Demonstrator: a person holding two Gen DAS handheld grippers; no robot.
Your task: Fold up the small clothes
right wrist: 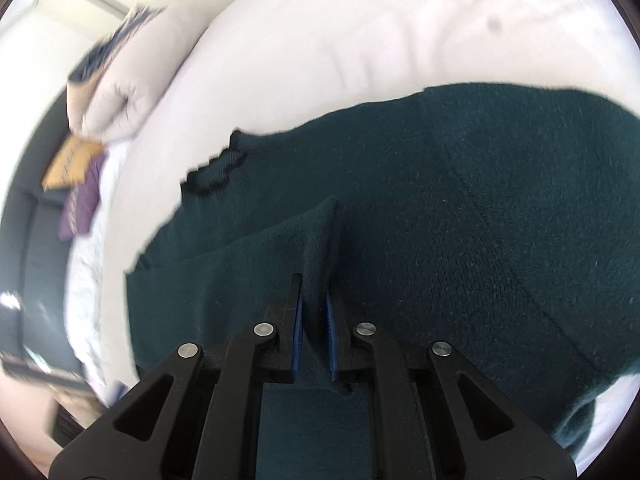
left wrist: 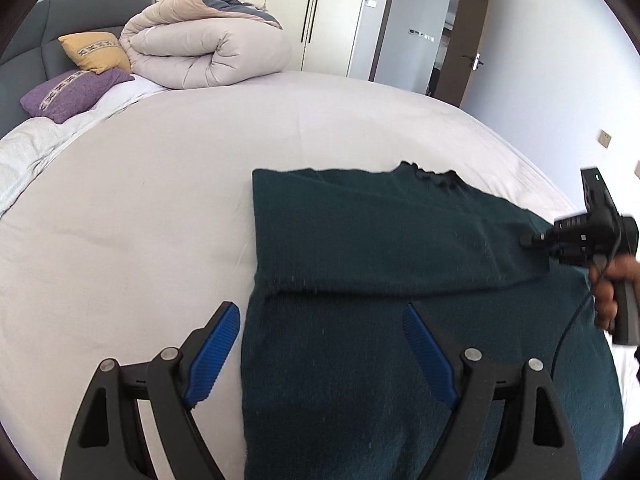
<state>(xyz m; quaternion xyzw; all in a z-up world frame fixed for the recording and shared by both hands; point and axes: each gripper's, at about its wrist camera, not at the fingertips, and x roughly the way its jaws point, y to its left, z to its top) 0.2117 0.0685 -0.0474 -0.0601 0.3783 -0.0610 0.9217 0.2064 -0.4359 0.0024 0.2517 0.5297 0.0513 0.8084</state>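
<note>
A dark green knitted sweater [left wrist: 380, 232] lies spread on the white bed sheet [left wrist: 140, 200], with one sleeve folded across its body. My left gripper [left wrist: 320, 316] hovers open over the sweater's left edge, with nothing between its blue pads. At the right of the left wrist view, my right gripper [left wrist: 528, 240] pinches the sweater's fabric, with a hand on its handle. In the right wrist view, the right gripper [right wrist: 314, 292] is shut on a raised fold of the green sweater [right wrist: 460, 208], which stands up between the blue pads [right wrist: 297, 320].
A rolled beige duvet [left wrist: 208, 40] lies at the head of the bed with a yellow pillow [left wrist: 96, 50] and a purple pillow [left wrist: 76, 94]. Behind stand a grey headboard [left wrist: 24, 60], white wardrobes [left wrist: 320, 8] and an open door [left wrist: 468, 40].
</note>
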